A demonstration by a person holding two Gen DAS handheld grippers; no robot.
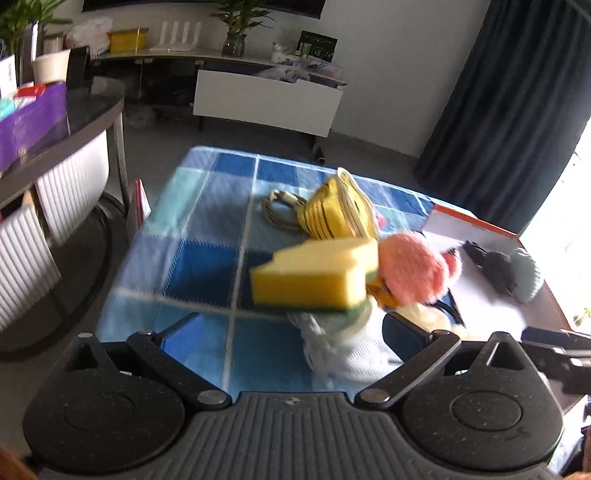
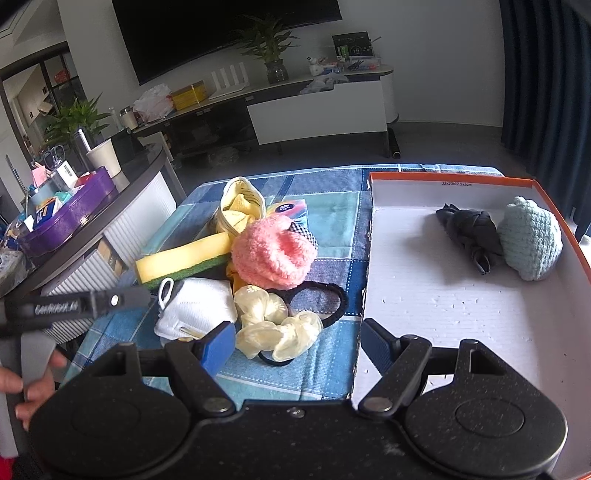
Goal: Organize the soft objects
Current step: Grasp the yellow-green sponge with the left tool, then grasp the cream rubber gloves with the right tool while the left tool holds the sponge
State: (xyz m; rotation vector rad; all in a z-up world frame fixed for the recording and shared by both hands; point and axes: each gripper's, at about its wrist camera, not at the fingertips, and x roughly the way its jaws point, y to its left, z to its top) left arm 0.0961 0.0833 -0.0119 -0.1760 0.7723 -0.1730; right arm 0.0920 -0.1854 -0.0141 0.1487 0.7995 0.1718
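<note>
right wrist | right gripper [image 2: 297, 341] spread | box [image 2: 454, 317]: 2 items | sponge [image 2: 184, 260]: 1

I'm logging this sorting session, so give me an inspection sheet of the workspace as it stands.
Surface: blue checked cloth over the table.
Job's things: white box on the right holds a dark knotted cloth and a pale blue knit piece. Unsorted pile on the cloth: yellow sponge, pink fluffy item, white mask, cream scrunchie, black hair band, yellow striped sock.
Clutter: tissue pack behind the pile.
Grippers: left gripper open over the pile; right gripper open, empty.
Cables: coiled cord beside the sock.
Surroundings: TV, low cabinet, plants, curtain.
</note>
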